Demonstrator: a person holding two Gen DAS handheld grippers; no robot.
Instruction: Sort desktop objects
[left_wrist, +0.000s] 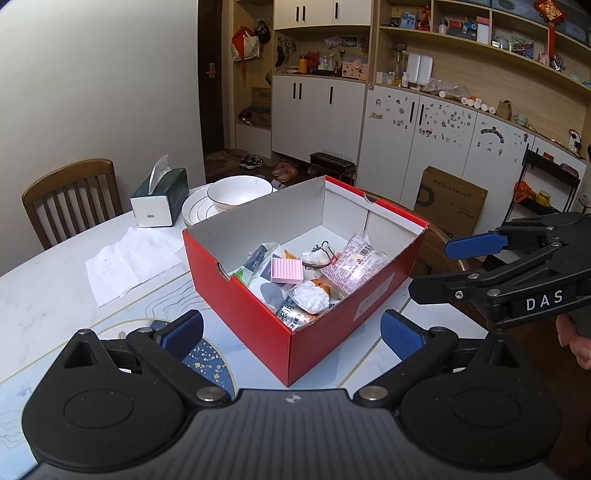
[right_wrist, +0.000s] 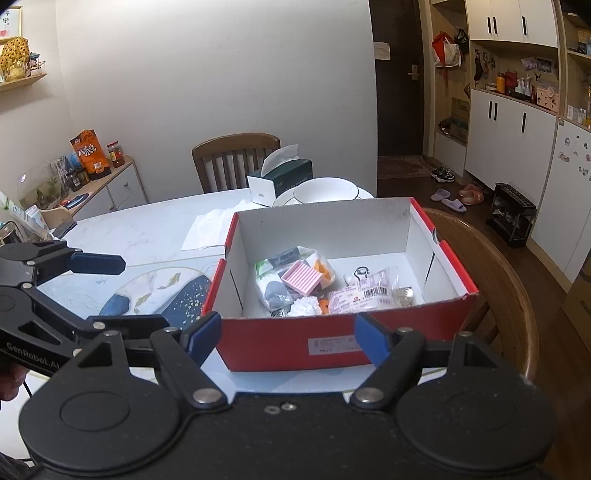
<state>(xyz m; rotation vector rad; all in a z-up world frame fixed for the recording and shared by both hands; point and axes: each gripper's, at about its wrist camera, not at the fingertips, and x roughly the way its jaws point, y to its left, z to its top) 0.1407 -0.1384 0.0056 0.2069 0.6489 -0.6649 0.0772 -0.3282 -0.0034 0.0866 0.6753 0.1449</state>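
A red shoebox (left_wrist: 325, 332) (right_wrist: 280, 339) with a white inside stands on the marble table (left_wrist: 48, 295). It holds a pink ribbed square (left_wrist: 287, 270) (right_wrist: 300, 277), snack packets (left_wrist: 352, 264) (right_wrist: 364, 295), a crumpled white wad (left_wrist: 310, 297) and other small items. My left gripper (left_wrist: 291, 334) (right_wrist: 125, 291) hovers before the box's near corner, open wide, with nothing held. My right gripper (right_wrist: 288, 339) (left_wrist: 443, 269) sits at the box's labelled side wall, also open and with nothing in it. Neither gripper touches the box.
A green tissue box (left_wrist: 162, 197) (right_wrist: 282, 181), a white bowl on stacked plates (left_wrist: 236, 192) (right_wrist: 325, 194) and a flat paper napkin (left_wrist: 129, 262) lie behind the shoebox. Wooden chairs (left_wrist: 70, 195) (right_wrist: 495, 280) ring the table. A cardboard carton (left_wrist: 450, 201) stands on the floor.
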